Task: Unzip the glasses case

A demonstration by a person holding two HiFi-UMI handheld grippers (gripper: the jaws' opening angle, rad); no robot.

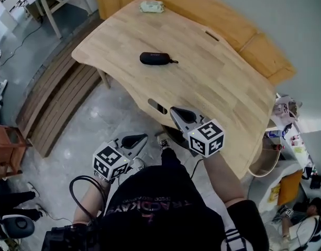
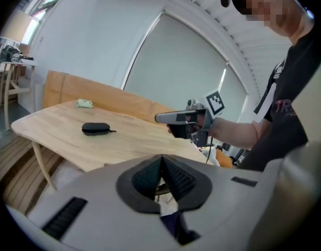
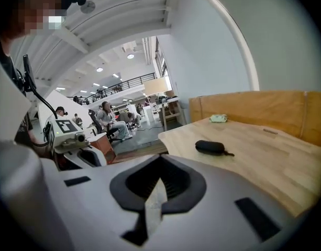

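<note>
Black, oval glasses case [image 1: 156, 58] lies on the pale, curved wooden surface [image 1: 218, 82], well apart from my left gripper [image 1: 134, 140] and right gripper [image 1: 182, 114], both closed on nothing.

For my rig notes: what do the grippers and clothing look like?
The left gripper and right gripper: grey bodies, black-lined jaws, each with a white cube of black square markers. Black printed T-shirt; black cable looping at the left arm.

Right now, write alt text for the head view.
A closed black case lies untouched on a wooden table. Nearer the camera, a person holds the left gripper and right gripper, both shut and empty. A pale item sits at the far edge.
</note>
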